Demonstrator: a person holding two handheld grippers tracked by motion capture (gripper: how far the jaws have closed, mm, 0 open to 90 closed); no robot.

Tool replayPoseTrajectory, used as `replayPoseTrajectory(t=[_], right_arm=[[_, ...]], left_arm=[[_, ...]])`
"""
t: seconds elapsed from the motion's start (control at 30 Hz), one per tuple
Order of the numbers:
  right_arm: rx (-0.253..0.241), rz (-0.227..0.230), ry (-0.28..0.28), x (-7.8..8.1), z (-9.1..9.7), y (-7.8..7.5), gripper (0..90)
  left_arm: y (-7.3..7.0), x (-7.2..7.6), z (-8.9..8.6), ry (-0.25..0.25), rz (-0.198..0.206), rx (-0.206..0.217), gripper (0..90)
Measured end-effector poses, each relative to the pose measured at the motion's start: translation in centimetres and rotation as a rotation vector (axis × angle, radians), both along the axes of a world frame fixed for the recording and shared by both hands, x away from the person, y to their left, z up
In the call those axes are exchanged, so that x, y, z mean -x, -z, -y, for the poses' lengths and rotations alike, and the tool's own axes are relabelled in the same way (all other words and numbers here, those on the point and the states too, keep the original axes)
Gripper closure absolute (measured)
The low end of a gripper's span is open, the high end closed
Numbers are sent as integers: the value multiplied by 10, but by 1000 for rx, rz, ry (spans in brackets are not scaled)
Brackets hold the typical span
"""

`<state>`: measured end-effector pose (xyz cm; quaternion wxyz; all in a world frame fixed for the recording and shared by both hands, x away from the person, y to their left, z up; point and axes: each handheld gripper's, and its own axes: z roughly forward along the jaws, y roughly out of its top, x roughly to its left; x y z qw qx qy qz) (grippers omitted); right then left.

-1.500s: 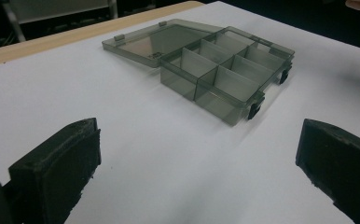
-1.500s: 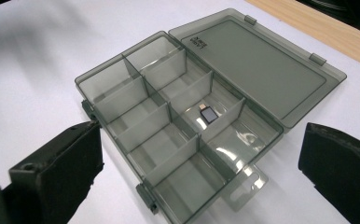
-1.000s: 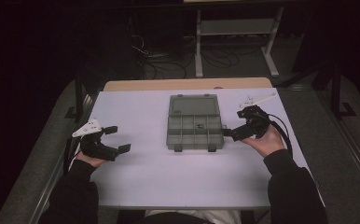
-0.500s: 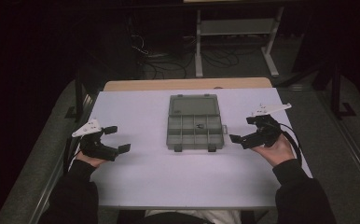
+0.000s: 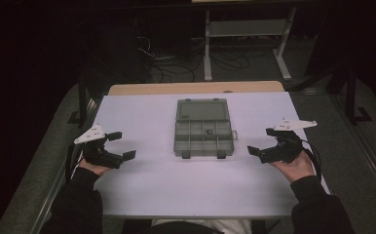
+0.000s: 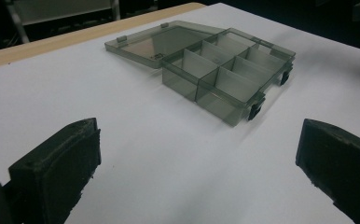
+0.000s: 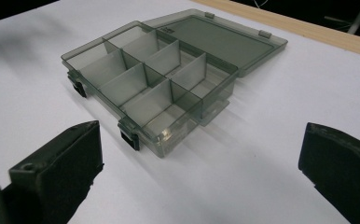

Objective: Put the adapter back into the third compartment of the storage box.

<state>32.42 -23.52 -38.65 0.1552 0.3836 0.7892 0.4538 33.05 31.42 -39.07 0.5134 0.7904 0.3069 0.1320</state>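
Left gripper (image 5: pixel 120 145): jaws spread wide, nothing between them, near the worktop's left edge. Right gripper (image 5: pixel 263 141): jaws equally wide, empty, near the right edge. Neither touches the box (image 5: pixel 203 127).

Box sits mid-worktop, toward the far edge, well apart from both grippers. Smoky translucent plastic; lid lies flat open on the far side, tray with dividers toward the person, two dark latches on the near rim. Compartments look empty in both gripper views; a small dark speck in one cell in the high view is too small to identify.

Worktop (image 5: pixel 166 190): pale, matte sheet over a wooden top, wood strip showing along the far edge. Room dark; cables (image 5: pixel 169 61) and a light metal frame (image 5: pixel 247 34) on the floor beyond. Sleeves cut off at bottom.
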Motion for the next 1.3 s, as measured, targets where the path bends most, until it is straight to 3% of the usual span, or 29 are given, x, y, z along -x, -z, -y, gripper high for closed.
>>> replayPoseTrajectory(t=[0.33,0.5,1.3], right_arm=[[-21,24,48,12,15,7,0],[-57,38,83,19,26,13,0],[-136,56,72,40,41,32,0]], left_arm=[[-1,2,-2,-12,6,2,0],[-1,3,-3,-19,9,6,0],[-2,4,-6,-23,4,13,0]])
